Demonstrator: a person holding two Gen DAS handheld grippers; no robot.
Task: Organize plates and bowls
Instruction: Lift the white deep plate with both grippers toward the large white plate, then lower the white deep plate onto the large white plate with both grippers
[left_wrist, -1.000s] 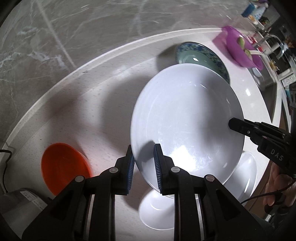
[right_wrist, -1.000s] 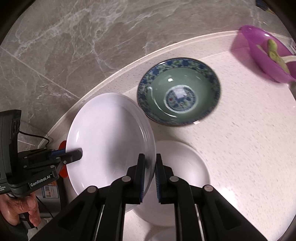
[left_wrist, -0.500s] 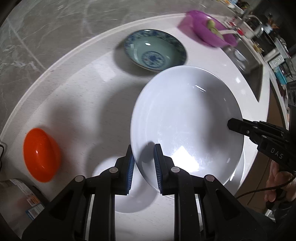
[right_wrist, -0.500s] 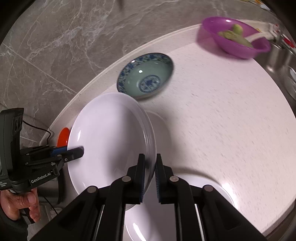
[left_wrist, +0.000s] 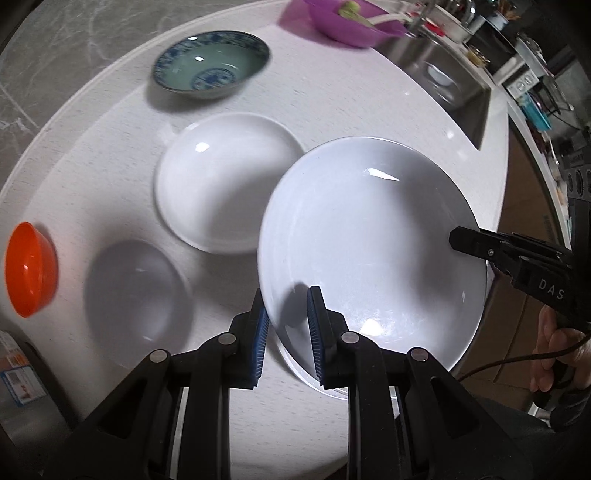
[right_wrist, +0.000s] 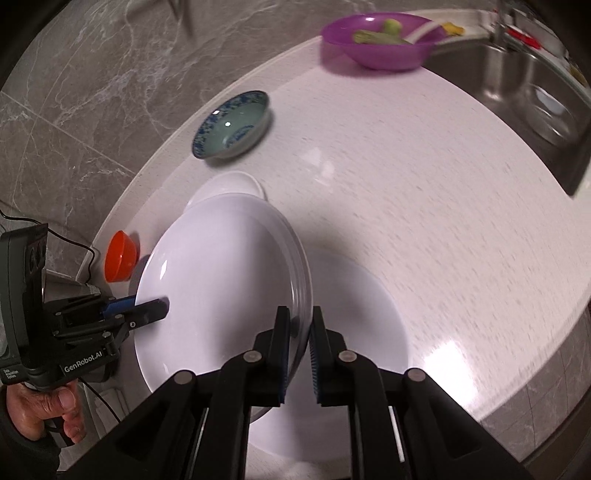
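Both clamped on opposite rims: left hand-held gripper (left_wrist: 284, 325) and right hand-held gripper (right_wrist: 298, 347) carrying large white plate (left_wrist: 369, 251), tilted, directly above another white plate (right_wrist: 365, 317) at lower centre of desk (right_wrist: 424, 192).

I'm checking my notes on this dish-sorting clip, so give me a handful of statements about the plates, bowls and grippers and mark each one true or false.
1. Both grippers grip the same large white plate. True: the left gripper and the right gripper clamp opposite edges.
2. The orange bowl sits inside the blue-patterned bowl. False: they stand apart on the counter.
3. The purple bowl is empty. False: it holds greenish pieces.
4. A smaller white plate lies on the counter. True.
5. The blue-patterned bowl is upside down. False: it is upright.
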